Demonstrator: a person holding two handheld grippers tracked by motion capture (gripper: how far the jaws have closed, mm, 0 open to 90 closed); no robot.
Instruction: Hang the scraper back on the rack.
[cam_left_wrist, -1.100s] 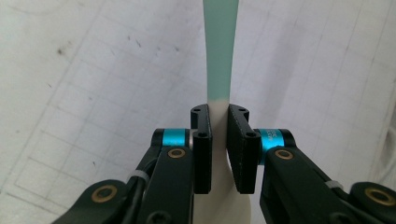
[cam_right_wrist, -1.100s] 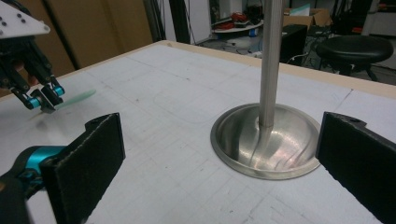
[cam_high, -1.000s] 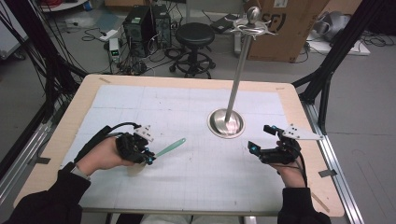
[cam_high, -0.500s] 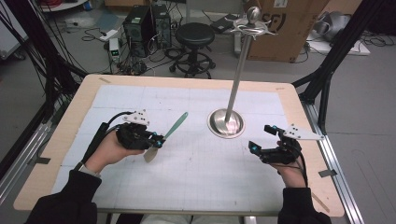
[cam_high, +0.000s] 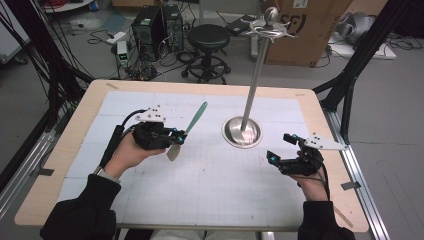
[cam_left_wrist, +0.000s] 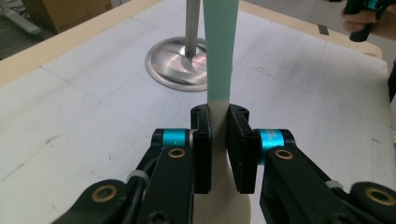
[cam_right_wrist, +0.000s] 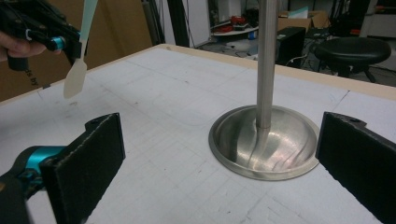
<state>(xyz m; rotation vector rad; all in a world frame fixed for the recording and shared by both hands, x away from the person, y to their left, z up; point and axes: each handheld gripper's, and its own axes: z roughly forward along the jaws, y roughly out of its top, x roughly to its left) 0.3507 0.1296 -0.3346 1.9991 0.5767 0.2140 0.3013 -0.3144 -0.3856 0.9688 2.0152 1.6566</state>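
Note:
My left gripper is shut on a spatula with a teal handle and a pale blade, holding it near where handle meets blade. The spatula hangs above the table, tilted, handle up toward the stand and blade pointing down. A steel stand with a round base and tall pole with hooks on top rises at the table's middle right. My right gripper is open at the right, low over the table, with nothing between its jaws and facing the stand's base.
A white gridded mat covers the wooden table. Beyond the far edge stand a black stool, computer cases and a cardboard box. Black frame legs rise off the right corner.
The left gripper has lifted the spatula off the mat and carried it up and toward the stand, tilting the handle steeper. The right gripper has stayed put.

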